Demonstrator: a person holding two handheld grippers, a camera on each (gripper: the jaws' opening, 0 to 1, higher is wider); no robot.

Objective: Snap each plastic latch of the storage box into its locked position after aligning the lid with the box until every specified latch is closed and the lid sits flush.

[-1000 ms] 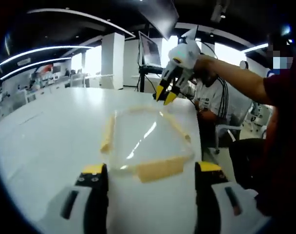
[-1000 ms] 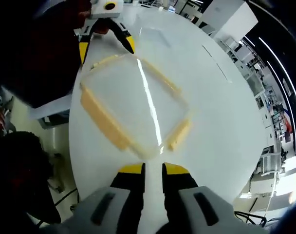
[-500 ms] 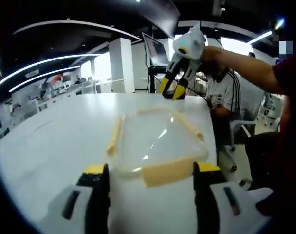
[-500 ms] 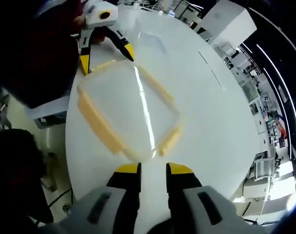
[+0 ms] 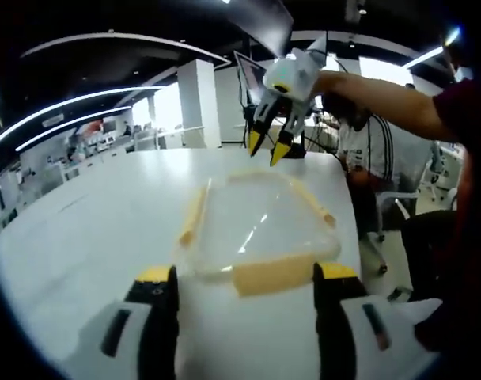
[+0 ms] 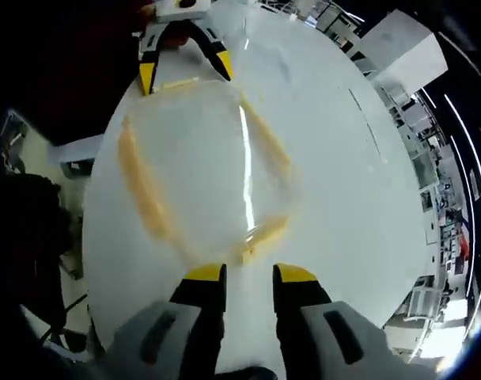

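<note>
Two grippers, both mine, hold nothing. The clear storage box [image 5: 260, 229] with its yellow latches [image 5: 274, 273] lies on the white table [image 5: 90, 229]. My left gripper [image 5: 244, 277] stands wide apart at the near latch. My right gripper [image 6: 248, 275], jaws slightly parted, hovers above the opposite end.

1. The storage box [image 5: 260, 229] lies flat on the white table [image 5: 90, 237]; bare tabletop surrounds it on every side.
2. At its near short latch [image 5: 276, 273], the left gripper [image 5: 244, 277] stands with jaws wide apart.
3. Above the box's far end, the right gripper [image 5: 270, 146] hangs, jaws parted.
4. Beyond the box's right side the table ends; a seated person [image 5: 367, 158] is there.
</note>
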